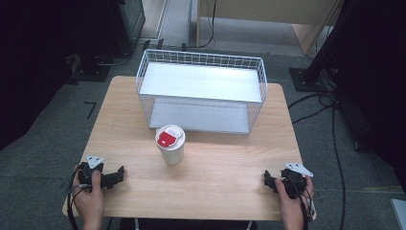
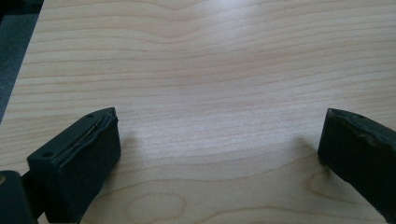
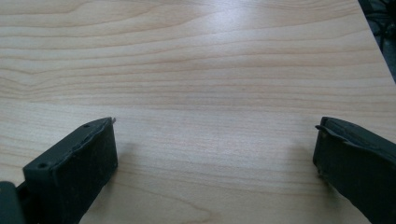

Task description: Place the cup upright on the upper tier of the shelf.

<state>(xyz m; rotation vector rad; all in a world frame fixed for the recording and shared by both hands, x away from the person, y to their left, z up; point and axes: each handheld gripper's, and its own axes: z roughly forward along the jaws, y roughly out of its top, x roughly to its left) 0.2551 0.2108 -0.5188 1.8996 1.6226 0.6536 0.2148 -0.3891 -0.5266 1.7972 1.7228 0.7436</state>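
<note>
A white paper cup (image 1: 170, 145) with a red-and-white lid stands upright near the middle of the wooden table (image 1: 225, 167). A hand holds my left gripper (image 1: 120, 173) low at the table's front left corner, well left of the cup. In the left gripper view its jaws (image 2: 220, 119) stand wide apart over bare wood with nothing between them. Another hand holds my right gripper (image 1: 266, 179) at the front right corner. Its jaws (image 3: 217, 123) are likewise spread wide over bare wood in the right gripper view.
A white wire basket shelf (image 1: 201, 91) with two tiers stands at the back of the table, just behind the cup. Dark stands and cables (image 1: 330, 105) lie on the grey floor to the right. Bare wood stretches between the two grippers.
</note>
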